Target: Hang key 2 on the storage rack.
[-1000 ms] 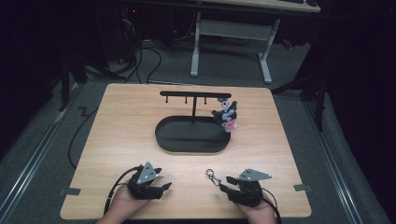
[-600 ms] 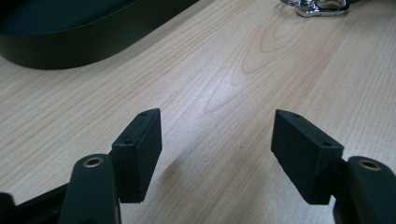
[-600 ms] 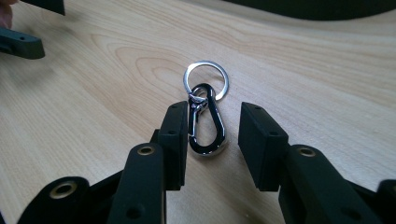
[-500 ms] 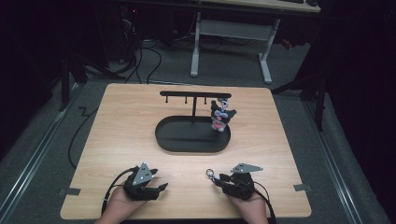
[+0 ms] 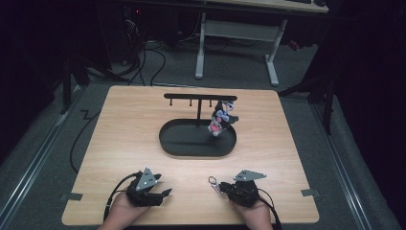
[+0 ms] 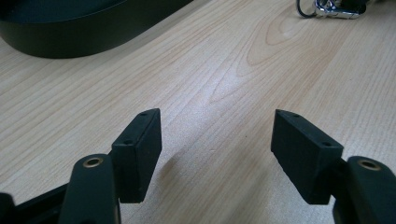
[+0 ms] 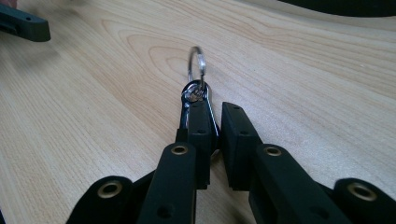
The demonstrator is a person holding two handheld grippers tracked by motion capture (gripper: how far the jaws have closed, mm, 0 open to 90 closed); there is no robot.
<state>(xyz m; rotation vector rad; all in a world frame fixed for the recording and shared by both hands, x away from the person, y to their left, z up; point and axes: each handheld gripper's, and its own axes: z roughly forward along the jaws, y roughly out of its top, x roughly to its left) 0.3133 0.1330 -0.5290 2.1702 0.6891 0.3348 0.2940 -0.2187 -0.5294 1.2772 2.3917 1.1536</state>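
The right gripper has its jaws pressed together on a small metal keychain clasp, which sits upright between the black pads. The clasp is silver and shiny, narrow in shape, probably a lobster-type clip, though its lower part is hidden between the pads. A thin round split ring rises from its top end, standing on edge just above the wooden table. In the high view the clasp pokes out at the left of the right gripper, near the table's front edge, well apart from the black oval tray.

A T-shaped black rack stands in that tray, and a small plush figure in black, white and pink hangs from its bar.

The left gripper rests low over bare wood with its jaws spread wide, holding nothing.
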